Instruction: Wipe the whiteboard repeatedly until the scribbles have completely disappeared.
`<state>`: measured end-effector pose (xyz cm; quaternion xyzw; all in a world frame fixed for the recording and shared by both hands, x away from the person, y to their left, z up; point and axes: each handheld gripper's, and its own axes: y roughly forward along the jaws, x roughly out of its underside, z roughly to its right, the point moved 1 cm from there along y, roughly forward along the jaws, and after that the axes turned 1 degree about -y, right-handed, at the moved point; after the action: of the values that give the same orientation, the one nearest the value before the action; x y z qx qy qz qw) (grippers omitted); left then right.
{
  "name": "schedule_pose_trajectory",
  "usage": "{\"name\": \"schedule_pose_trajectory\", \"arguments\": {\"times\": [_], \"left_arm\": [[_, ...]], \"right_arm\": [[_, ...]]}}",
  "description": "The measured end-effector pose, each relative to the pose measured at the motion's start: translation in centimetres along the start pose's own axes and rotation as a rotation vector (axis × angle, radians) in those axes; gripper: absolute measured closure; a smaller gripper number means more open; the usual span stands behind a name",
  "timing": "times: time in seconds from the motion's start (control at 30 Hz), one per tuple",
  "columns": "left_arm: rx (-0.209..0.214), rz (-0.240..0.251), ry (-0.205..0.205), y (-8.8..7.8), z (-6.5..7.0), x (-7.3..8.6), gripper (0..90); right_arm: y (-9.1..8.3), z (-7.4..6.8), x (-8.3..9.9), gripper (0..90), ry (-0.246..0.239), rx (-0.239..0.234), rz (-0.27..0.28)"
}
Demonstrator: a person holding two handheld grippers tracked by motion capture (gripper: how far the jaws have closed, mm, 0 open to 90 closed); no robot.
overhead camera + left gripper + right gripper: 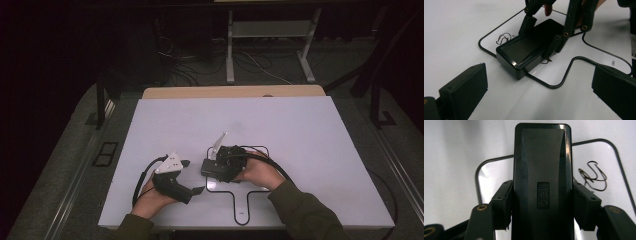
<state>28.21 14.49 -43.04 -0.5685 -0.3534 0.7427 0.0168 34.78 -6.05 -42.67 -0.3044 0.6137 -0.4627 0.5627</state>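
The right gripper (542, 212) clamps the black box (542, 170) near the white board's (310, 130) near edge, while the left gripper (539, 92) stands open, bare board beyond.

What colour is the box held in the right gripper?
The box is glossy black, seen best in the right gripper view.

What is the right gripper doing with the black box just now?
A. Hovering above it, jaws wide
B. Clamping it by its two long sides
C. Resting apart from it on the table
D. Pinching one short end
B: in the right gripper view the right gripper has a pad pressed on each long side of the black box.
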Motion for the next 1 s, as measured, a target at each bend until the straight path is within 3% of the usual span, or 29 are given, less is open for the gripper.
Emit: {"name": "schedule_pose_trajectory", "arguments": {"times": [0.27,0.4,0.67,1.0], "left_arm": [[-0.002,-0.003,0.014,0.0,-0.1,0.0,0.0],[-0.002,-0.004,0.014,0.0,-0.1,0.0,0.0],[0.000,0.003,-0.002,0.0,0.0,0.0,0.0],[-0.001,-0.003,0.010,0.0,-0.1,0.0,0.0]], "right_arm": [[-0.2,-1.7,-0.1,38.7,-0.036,-0.014,-0.021],[-0.2,-1.8,-0.1,38.7,-0.040,-0.019,-0.020],[0.0,-0.4,-0.2,38.7,-0.011,-0.010,-0.010],[0.4,2.3,-0.6,38.7,0.031,0.001,-0.015]]}}
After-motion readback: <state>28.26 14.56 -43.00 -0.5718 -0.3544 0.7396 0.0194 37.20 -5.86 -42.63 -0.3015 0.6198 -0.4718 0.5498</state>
